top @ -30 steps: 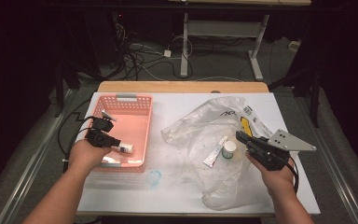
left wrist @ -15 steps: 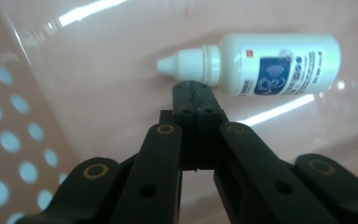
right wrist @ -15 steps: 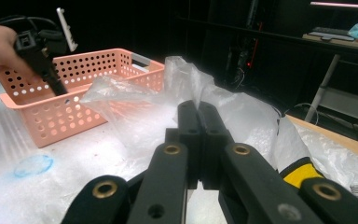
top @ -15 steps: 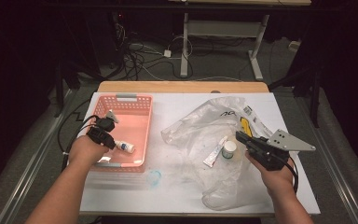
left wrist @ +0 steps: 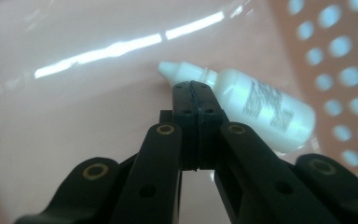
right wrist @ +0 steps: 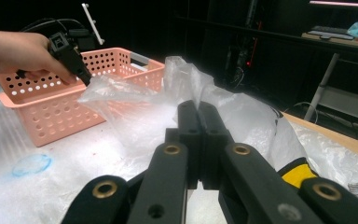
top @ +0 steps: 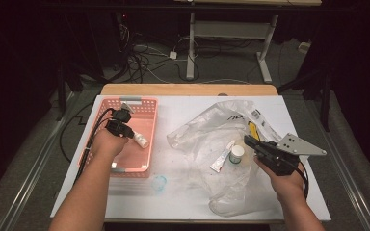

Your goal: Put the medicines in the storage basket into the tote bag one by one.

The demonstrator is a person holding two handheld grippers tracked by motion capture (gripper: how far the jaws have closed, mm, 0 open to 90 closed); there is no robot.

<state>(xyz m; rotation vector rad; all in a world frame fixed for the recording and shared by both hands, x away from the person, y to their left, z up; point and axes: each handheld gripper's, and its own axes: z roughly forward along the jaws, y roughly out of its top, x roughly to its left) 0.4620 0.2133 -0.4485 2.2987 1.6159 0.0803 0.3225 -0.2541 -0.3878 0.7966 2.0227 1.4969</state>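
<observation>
Left gripper (top: 125, 126) lowered into pink basket (top: 147, 103) at worktop's (top: 183, 192) left side, jaws closed with nothing between them. In left gripper view, closed jaw tips set against neck of small white bottle (left wrist: 256, 105) lying on its side on basket floor, beside perforated wall. Right gripper (top: 251, 143) held at worktop's right side, jaws pressed together and empty, tips at edge of crumpled clear plastic bag (top: 207, 134). Inside bag: white-capped jar (top: 236, 154) and small tube (top: 221, 158), just beside each other. Yellow item (top: 253, 131) near bag's far right edge. Blue ring mark (top: 159, 182) on worktop in front of basket.
</observation>
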